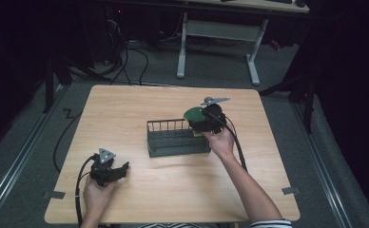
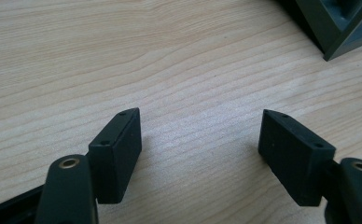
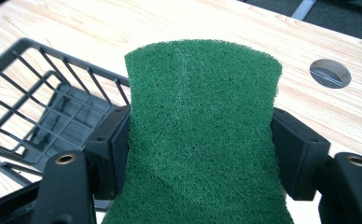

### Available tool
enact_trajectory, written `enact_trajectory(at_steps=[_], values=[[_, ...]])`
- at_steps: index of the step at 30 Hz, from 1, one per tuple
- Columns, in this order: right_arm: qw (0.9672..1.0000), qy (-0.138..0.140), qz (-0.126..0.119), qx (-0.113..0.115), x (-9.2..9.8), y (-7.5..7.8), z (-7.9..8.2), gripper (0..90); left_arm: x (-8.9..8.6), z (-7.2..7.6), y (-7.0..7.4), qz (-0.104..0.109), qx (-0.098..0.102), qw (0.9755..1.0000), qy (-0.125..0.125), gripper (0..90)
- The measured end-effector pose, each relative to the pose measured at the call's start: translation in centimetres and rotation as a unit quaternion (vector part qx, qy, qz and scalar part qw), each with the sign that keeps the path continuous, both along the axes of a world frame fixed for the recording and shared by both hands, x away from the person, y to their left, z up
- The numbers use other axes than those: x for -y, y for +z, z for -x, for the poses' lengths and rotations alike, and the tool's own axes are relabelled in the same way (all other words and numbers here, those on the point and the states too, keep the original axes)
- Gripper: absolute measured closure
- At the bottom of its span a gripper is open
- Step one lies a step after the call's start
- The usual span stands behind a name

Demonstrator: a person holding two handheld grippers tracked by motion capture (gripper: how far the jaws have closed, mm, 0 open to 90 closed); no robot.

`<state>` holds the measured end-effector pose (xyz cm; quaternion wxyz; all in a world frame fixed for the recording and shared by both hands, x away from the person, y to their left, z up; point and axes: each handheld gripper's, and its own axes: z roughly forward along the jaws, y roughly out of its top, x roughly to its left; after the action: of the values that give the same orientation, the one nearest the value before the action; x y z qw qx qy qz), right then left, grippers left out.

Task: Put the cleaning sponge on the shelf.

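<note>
A green scouring sponge [image 3: 202, 135] is clamped between the right gripper's [image 1: 210, 118] pads at the wire basket's [image 1: 175, 138] right end; the basket's hollow lies at nine o'clock. The left gripper [image 2: 200, 144] is spread, idle.

Two black grippers: left gripper [image 1: 121, 169], right gripper [image 1: 206, 124], each topped by a grey three-cornered plate and trailed by a black cable. Block-shaped pads [image 2: 116, 151], brass-ringed screws. Striped sleeve [image 1: 268, 223] worn.
</note>
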<state>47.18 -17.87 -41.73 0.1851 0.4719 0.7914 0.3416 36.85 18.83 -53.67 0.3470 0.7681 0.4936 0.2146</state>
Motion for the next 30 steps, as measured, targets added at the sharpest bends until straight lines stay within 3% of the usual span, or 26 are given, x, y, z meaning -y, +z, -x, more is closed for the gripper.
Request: enact_trajectory(at_steps=[8, 24, 30], values=[[0.9995, -0.008, 0.029, -0.004, -0.8, -0.7, -0.2, 30.5, 0.0, 0.0, 0.0, 0.000, 0.000, 1.0000, 0.000, 30.5], [0.9986, 0.001, 0.052, 0.007, -1.6, -0.6, 0.4, 30.1, 0.0, 0.0, 0.0, 0.000, 0.000, 1.0000, 0.000, 30.4], [0.9987, -0.001, 0.051, 0.000, -1.8, -1.2, 0.2, 30.0, 0.0, 0.0, 0.0, 0.000, 0.000, 1.0000, 0.000, 30.4]])
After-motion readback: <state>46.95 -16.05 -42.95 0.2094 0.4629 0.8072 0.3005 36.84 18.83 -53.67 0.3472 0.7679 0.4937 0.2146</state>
